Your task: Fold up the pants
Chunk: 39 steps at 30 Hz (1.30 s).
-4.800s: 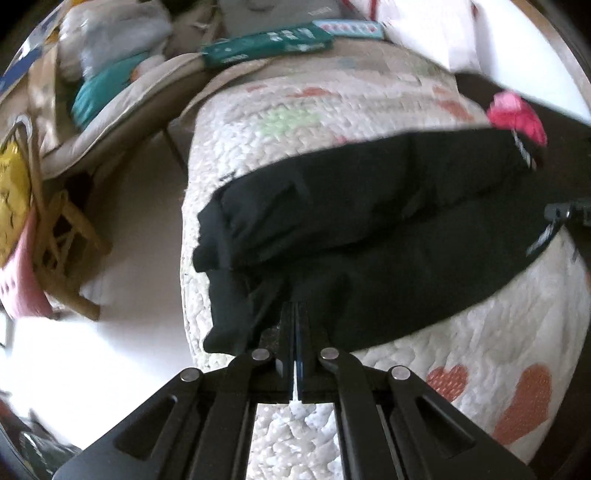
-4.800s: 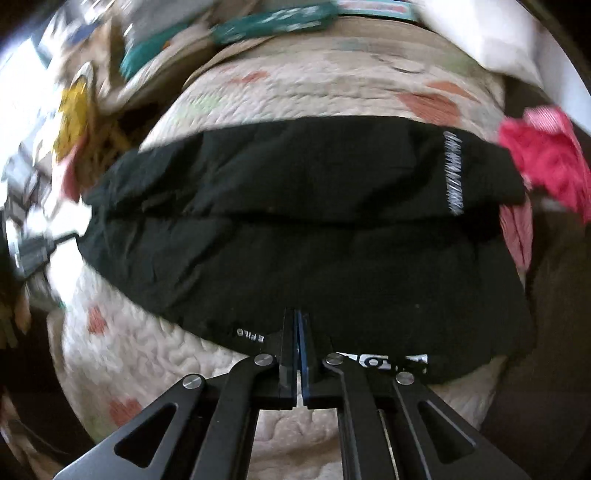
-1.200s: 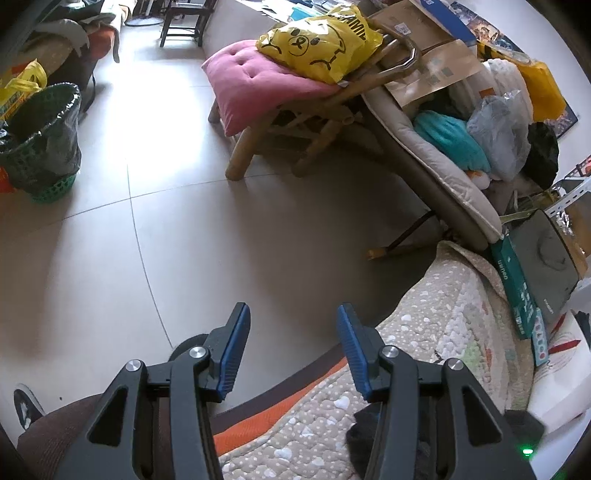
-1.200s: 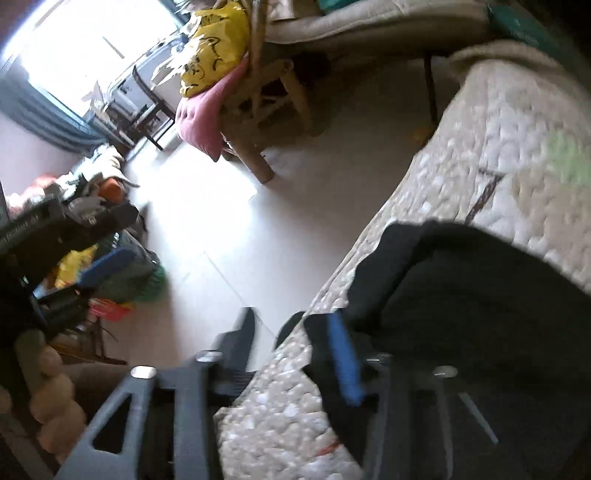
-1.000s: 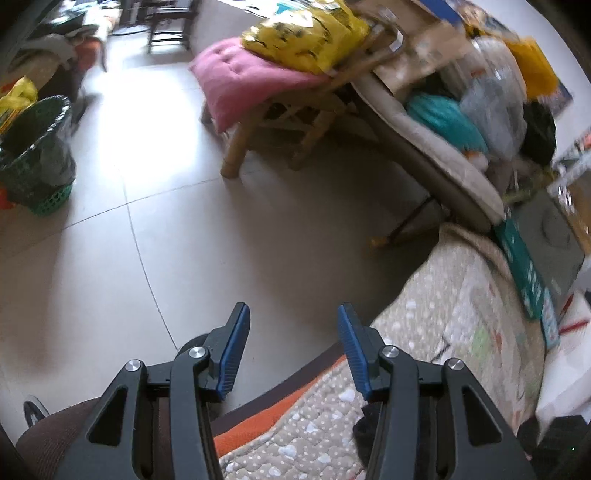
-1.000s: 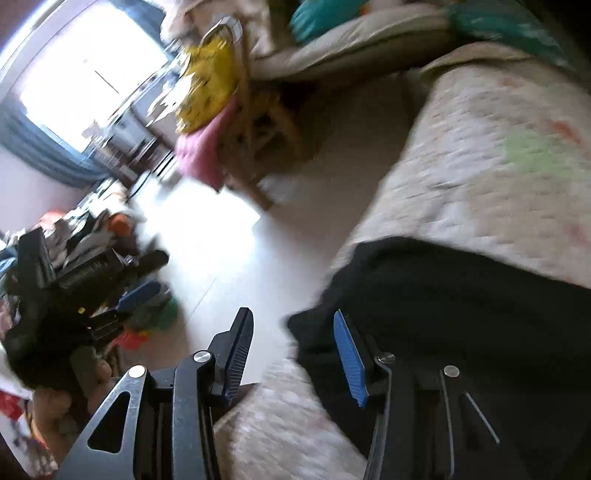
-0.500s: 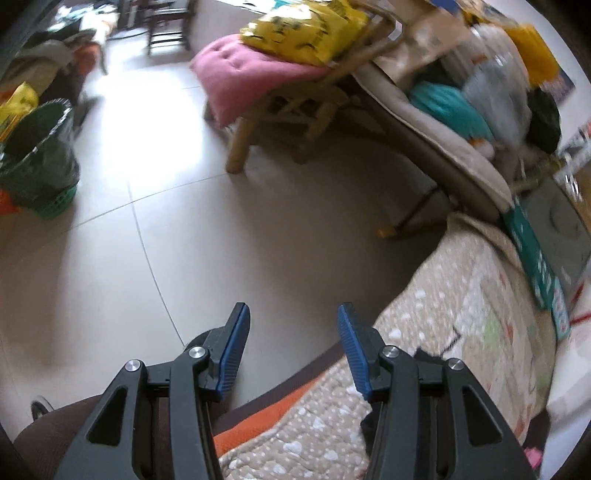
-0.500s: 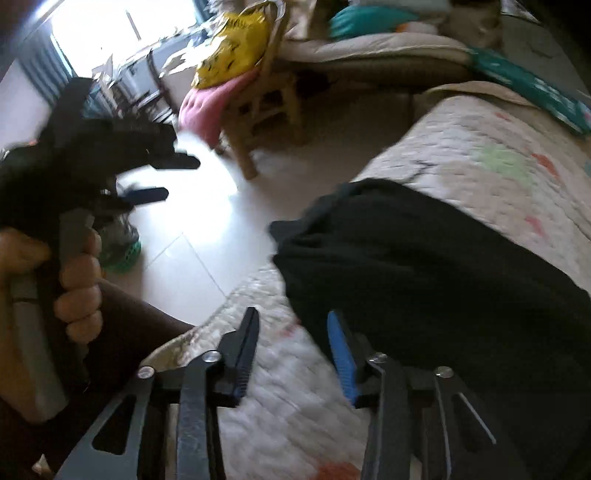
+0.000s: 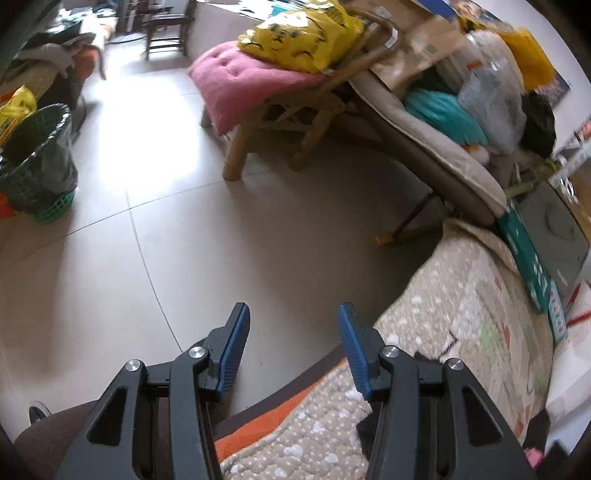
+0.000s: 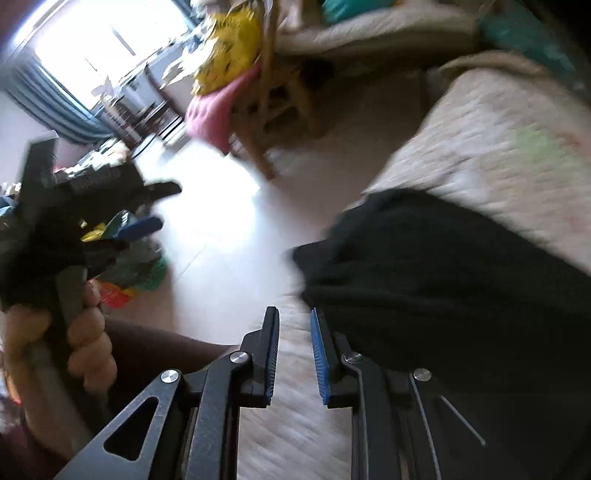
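From our left wrist view, going left to right, we see a green basket [image 9: 37, 173] lined with a dark bag on the tiled floor [image 9: 192, 229], then a wooden chair [image 9: 295, 122] bearing a pink cushion [image 9: 243, 92] with a yellow bag [image 9: 299, 26] on top. Further right a padded lounger [image 9: 436, 147] carries a teal bundle [image 9: 443, 114] and plastic bags. Our left gripper [image 9: 291, 328] hangs over the floor at the edge of the quilt [image 9: 461, 332], its jaws spread wide and holding nothing. A sliver of the black pants [image 9: 424, 360] shows behind the right finger (most of the garment is hidden there).

In our right wrist view, which is blurred by motion, the left hand [image 10: 74, 332] grips the handle of the left gripper at the far left, raised over the floor and well apart from the cloth. Our right gripper [image 10: 293, 328] sits at centre with its jaws parted by a narrow gap and nothing between them, over the quilt's edge. Just right of its blue pad the pants [image 10: 443, 288] lie bunched on the quilt [image 10: 498, 147], their near end reaching the quilt's edge, just beside the right finger; we cannot tell whether they touch it
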{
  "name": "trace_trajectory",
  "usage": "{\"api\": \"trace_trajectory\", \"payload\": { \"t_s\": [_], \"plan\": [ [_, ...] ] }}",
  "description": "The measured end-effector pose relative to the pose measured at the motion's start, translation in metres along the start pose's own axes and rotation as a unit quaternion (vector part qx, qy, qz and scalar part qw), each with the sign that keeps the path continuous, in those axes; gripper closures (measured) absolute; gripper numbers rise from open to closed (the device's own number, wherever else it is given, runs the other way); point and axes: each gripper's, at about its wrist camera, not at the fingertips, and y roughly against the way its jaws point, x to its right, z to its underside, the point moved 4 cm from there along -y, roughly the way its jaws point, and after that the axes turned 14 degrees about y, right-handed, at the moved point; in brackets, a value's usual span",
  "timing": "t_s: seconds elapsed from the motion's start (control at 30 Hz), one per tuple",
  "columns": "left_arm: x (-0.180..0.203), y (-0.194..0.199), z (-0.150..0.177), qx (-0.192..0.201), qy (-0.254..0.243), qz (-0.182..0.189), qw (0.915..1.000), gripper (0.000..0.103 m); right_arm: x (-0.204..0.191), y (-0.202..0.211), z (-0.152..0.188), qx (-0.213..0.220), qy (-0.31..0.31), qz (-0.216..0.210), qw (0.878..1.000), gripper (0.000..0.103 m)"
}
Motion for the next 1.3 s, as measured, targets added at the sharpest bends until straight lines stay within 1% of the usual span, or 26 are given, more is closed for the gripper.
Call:
{"api": "trace_trajectory", "payload": {
  "t_s": [0.07, 0.1, 0.13, 0.2, 0.27, 0.37, 0.43, 0.53, 0.63, 0.77, 0.83, 0.93, 0.97, 1.03, 1.13, 1.3],
  "plan": [
    [0.007, -0.005, 0.012, -0.020, -0.018, 0.003, 0.9996, 0.054, 0.022, 0.030, 0.011, 0.006, -0.007, 0.046, 0.999, 0.081],
    [0.011, -0.007, 0.019, -0.031, -0.025, 0.004, 0.9992, 0.054, 0.034, 0.044, 0.018, 0.011, -0.017, 0.061, 0.998, 0.081],
    [0.015, -0.010, 0.027, -0.042, -0.036, 0.001, 0.9985, 0.054, 0.048, 0.059, 0.027, 0.015, -0.031, 0.076, 0.997, 0.080],
    [0.019, -0.014, 0.037, -0.050, -0.051, -0.014, 0.9974, 0.054, 0.070, 0.080, 0.042, 0.020, -0.061, 0.099, 0.993, 0.076],
    [0.023, -0.012, 0.045, -0.057, -0.048, -0.018, 0.9971, 0.054, 0.089, 0.099, 0.056, 0.030, -0.090, 0.108, 0.990, 0.073],
    [0.035, -0.010, 0.058, -0.075, -0.036, -0.002, 0.9965, 0.054, 0.106, 0.110, 0.063, 0.036, -0.114, 0.115, 0.986, 0.065],
    [0.044, -0.014, 0.071, -0.089, -0.040, 0.004, 0.9952, 0.054, 0.114, 0.111, 0.064, 0.037, -0.118, 0.116, 0.986, 0.063],
    [0.046, -0.023, 0.086, -0.101, -0.051, 0.004, 0.9936, 0.054, 0.111, 0.115, 0.064, 0.037, -0.114, 0.115, 0.986, 0.061],
    [0.037, -0.031, 0.096, -0.110, -0.054, 0.014, 0.9923, 0.054, 0.108, 0.107, 0.061, 0.033, -0.100, 0.115, 0.988, 0.055],
    [0.028, -0.040, 0.103, -0.134, -0.049, 0.029, 0.9893, 0.053, 0.105, 0.092, 0.051, 0.022, -0.087, 0.110, 0.990, 0.054],
    [0.028, -0.042, 0.105, -0.145, -0.046, 0.044, 0.9873, 0.053, 0.103, 0.082, 0.040, 0.016, -0.081, 0.102, 0.991, 0.053],
    [0.034, -0.044, 0.111, -0.151, -0.055, 0.058, 0.9853, 0.053, 0.098, 0.063, 0.018, 0.007, -0.067, 0.082, 0.994, 0.052],
    [0.035, -0.045, 0.113, -0.155, -0.056, 0.062, 0.9845, 0.053, 0.096, 0.057, 0.011, 0.003, -0.062, 0.077, 0.995, 0.050],
    [0.036, -0.048, 0.118, -0.163, -0.056, 0.063, 0.9831, 0.052, 0.092, 0.040, -0.007, -0.008, -0.049, 0.064, 0.997, 0.046],
    [0.034, -0.055, 0.121, -0.177, -0.042, 0.064, 0.9811, 0.049, 0.088, 0.022, -0.028, -0.019, -0.034, 0.052, 0.998, 0.041],
    [0.030, -0.058, 0.123, -0.185, -0.021, 0.068, 0.9801, 0.043, 0.079, -0.014, -0.058, -0.051, -0.001, 0.049, 0.998, 0.039]
  ]
}}
